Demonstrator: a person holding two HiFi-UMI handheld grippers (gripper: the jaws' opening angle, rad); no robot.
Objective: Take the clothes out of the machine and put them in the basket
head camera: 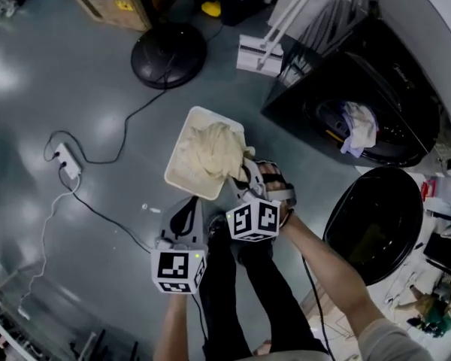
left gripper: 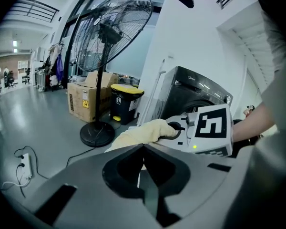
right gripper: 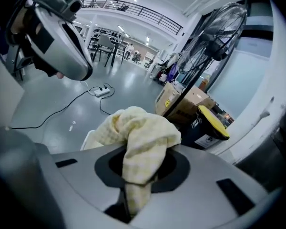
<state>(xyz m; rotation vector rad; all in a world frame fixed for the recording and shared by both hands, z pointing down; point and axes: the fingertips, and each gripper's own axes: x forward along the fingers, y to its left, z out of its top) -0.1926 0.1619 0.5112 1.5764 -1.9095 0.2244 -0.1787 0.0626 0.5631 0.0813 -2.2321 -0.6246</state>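
A pale yellow checked cloth [head camera: 213,147] hangs over the white basket [head camera: 182,177] on the floor, bunched up and trailing to its right rim. My right gripper [head camera: 249,171] is shut on that cloth [right gripper: 142,142], which drapes out of the jaws and hides their tips. My left gripper [head camera: 185,209] hovers just left of it, near the basket's closer edge, jaws together and empty [left gripper: 143,149]. The black washing machine [head camera: 338,81] stands at the upper right, with white and lilac clothes [head camera: 359,126] in its open drum.
The machine's round black door [head camera: 376,220] swings open to the right of my arm. A standing fan's round base [head camera: 168,55] sits beyond the basket. A power strip [head camera: 66,161] and cables lie on the grey floor at left. Cardboard boxes [head camera: 109,2] stand behind.
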